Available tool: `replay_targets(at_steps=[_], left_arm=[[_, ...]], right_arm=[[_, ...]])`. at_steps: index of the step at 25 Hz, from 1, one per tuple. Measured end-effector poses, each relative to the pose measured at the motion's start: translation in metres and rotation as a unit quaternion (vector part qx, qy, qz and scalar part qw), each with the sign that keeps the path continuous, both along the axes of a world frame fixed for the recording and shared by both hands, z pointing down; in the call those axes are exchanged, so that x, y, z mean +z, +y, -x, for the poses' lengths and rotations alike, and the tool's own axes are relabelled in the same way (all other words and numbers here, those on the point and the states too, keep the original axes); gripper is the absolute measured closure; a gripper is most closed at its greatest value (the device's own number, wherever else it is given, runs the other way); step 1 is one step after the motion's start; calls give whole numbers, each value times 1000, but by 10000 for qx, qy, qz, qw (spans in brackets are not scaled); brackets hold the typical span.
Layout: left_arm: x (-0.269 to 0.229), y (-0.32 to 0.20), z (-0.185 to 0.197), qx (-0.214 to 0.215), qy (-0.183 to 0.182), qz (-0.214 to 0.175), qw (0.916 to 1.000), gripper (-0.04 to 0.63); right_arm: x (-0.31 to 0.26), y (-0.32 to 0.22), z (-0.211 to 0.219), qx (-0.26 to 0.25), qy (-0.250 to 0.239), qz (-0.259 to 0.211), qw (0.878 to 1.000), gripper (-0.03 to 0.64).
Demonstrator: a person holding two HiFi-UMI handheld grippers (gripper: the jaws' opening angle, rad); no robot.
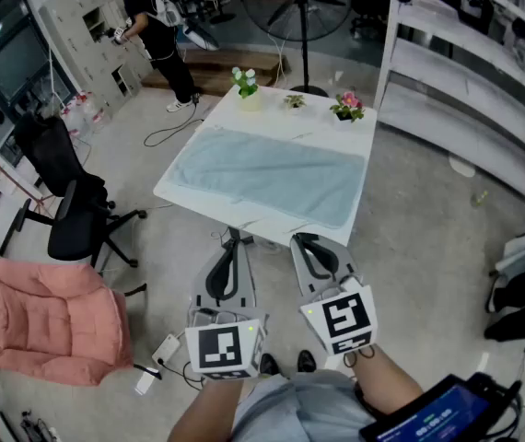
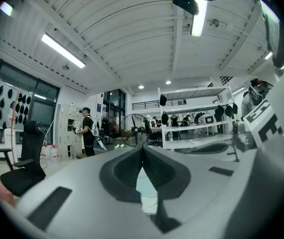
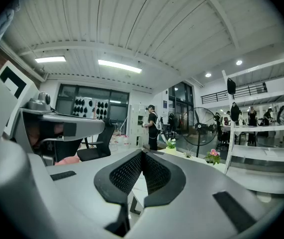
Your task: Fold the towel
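Observation:
A pale blue towel (image 1: 267, 175) lies spread flat on the white table (image 1: 359, 127), covering most of its top. My left gripper (image 1: 233, 240) is shut and empty, held level just short of the table's near edge. My right gripper (image 1: 304, 239) is shut and empty beside it, also short of the near edge. In the left gripper view the shut gripper (image 2: 142, 148) shows a strip of the towel (image 2: 146, 187) below the tips. In the right gripper view the shut gripper (image 3: 142, 153) points toward the table (image 3: 179, 156).
Three small flower pots (image 1: 247, 83) (image 1: 294, 101) (image 1: 347, 106) stand along the table's far edge. A black office chair (image 1: 69, 205) and a pink cushion (image 1: 51, 320) sit to the left. White shelving (image 1: 465, 72) runs on the right. A standing fan (image 1: 299, 7) and a person (image 1: 157, 30) are beyond the table.

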State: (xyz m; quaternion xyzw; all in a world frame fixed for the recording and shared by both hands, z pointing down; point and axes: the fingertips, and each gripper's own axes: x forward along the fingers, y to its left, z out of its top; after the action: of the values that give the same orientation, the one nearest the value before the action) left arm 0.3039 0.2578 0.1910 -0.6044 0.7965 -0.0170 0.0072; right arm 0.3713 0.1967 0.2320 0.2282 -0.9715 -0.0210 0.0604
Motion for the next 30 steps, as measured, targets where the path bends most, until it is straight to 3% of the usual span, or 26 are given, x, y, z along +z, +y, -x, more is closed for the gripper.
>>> replay_targets(at_steps=[16,24,30], left_arm=[[16,-20,10,-120,85,176,9997,589],[34,-54,73,-152,192,41,9997,589],[59,-117,161,201,411,135,9989,589]], right_arm=[[11,-27,13,-86,-217,206,9995,588],[27,-66,68,-6,-202,135,9997,588],[63,-115,149,205,47,390,9990,572]])
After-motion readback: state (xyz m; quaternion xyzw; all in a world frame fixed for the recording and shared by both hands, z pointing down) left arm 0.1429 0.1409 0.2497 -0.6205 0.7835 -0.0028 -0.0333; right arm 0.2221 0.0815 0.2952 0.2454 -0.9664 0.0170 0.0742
